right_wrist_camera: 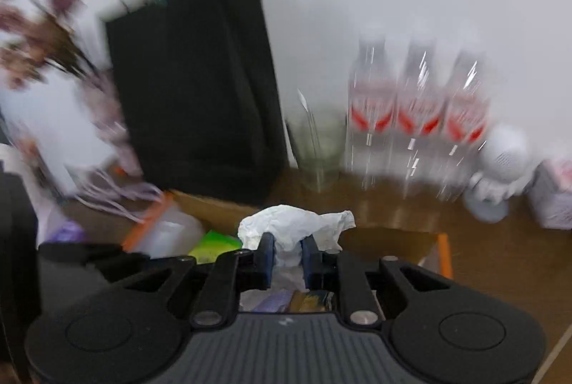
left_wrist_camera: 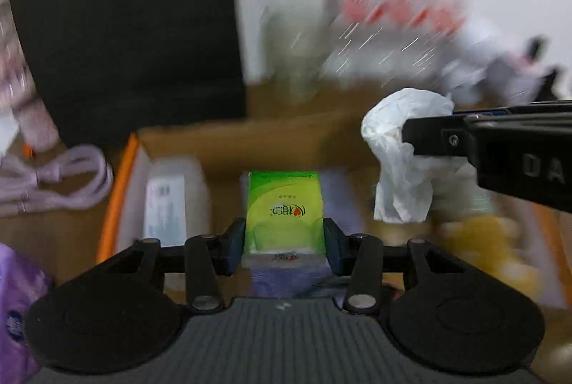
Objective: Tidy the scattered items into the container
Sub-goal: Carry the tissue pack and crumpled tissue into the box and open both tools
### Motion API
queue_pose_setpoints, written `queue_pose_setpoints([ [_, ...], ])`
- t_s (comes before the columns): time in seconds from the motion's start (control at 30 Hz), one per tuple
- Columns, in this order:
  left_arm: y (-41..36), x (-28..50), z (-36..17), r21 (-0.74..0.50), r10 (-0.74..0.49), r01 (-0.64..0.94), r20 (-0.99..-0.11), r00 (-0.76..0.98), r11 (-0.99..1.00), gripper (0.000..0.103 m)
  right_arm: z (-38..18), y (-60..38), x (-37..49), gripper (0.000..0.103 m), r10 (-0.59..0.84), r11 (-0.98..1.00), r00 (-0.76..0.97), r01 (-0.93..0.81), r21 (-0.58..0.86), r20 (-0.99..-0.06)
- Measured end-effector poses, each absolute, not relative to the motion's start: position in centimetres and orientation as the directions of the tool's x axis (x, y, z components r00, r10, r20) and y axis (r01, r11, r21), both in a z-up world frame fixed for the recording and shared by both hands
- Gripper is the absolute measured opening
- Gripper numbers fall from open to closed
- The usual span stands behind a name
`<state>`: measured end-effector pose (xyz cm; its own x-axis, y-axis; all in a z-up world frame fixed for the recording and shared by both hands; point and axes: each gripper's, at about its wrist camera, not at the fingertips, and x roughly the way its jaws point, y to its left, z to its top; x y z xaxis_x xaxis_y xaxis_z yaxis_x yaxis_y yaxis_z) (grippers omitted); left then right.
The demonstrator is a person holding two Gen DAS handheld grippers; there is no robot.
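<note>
My left gripper (left_wrist_camera: 284,242) is shut on a green tissue pack (left_wrist_camera: 284,205) and holds it over the orange-rimmed cardboard box (left_wrist_camera: 250,137). My right gripper (right_wrist_camera: 288,257) is shut on a crumpled white tissue (right_wrist_camera: 293,226), also above the box (right_wrist_camera: 443,251). In the left wrist view the right gripper (left_wrist_camera: 407,137) comes in from the right with the tissue (left_wrist_camera: 400,162) hanging from it. The green pack also shows in the right wrist view (right_wrist_camera: 214,242). A white bottle (left_wrist_camera: 168,194) lies inside the box at the left.
A black paper bag (right_wrist_camera: 193,90) stands behind the box. Three water bottles (right_wrist_camera: 414,119) and a glass (right_wrist_camera: 318,144) stand at the back right. A lilac cable (left_wrist_camera: 53,176) lies left of the box. A purple pack (left_wrist_camera: 18,305) is at the lower left.
</note>
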<state>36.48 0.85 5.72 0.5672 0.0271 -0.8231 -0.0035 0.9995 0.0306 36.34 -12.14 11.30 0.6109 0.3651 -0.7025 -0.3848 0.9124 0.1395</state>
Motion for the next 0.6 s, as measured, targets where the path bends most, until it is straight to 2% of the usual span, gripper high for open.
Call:
queue_pose_setpoints([
  [0.13, 1.3, 38.0, 4.6, -0.005, -0.016, 0.024, -0.875, 0.485, 1.0, 0.056, 5.0, -9.6, 40.4, 0.016, 0.272, 0.929, 0.483, -0.356, 0.097, -0.832],
  [0.2, 0.9, 38.2, 4.4, 0.01, -0.022, 0.066, -0.882, 0.47, 0.998, 0.059, 3.4, -9.3, 40.6, 0.016, 0.279, 0.926, 0.468, -0.362, 0.106, -0.839],
  [0.3, 1.2, 38.1, 4.5, -0.008, -0.034, 0.056, -0.885, 0.465, 0.998, 0.068, 3.1, -9.1, 40.8, 0.018, 0.28, 0.927, 0.46, -0.357, 0.113, -0.842],
  [0.37, 1.7, 37.8, 4.7, -0.028, -0.04, 0.033, -0.884, 0.465, 0.999, 0.07, 3.3, -9.3, 41.0, 0.023, 0.292, 0.927, 0.435, -0.346, 0.141, -0.852],
  [0.4, 2.0, 37.6, 5.2, -0.043, -0.045, 0.015, -0.883, 0.467, 0.999, 0.07, 3.7, -9.6, 41.0, 0.035, 0.303, 0.929, 0.418, -0.332, 0.166, -0.856],
  [0.43, 2.3, 37.3, 5.8, -0.06, -0.052, -0.001, -0.881, 0.471, 0.998, 0.07, 4.4, -10.1, 41.0, 0.055, 0.312, 0.931, 0.402, -0.31, 0.193, -0.861],
  [0.47, 2.7, 37.0, 6.8, -0.079, -0.063, -0.014, -0.875, 0.48, 0.997, 0.07, 5.2, -10.6, 40.7, 0.068, 0.319, 0.932, 0.394, -0.295, 0.21, -0.862],
  [0.53, 3.4, 35.7, 9.4, -0.1, -0.071, -0.03, -0.862, 0.501, 0.995, 0.071, 7.7, -11.2, 40.0, 0.07, 0.316, 0.934, 0.419, -0.294, 0.202, -0.851],
  [0.6, 4.0, 34.3, 12.0, -0.095, -0.059, -0.044, -0.858, 0.511, 0.994, 0.077, 10.3, -11.8, 38.9, 0.074, 0.278, 0.946, 0.449, -0.282, 0.16, -0.849],
])
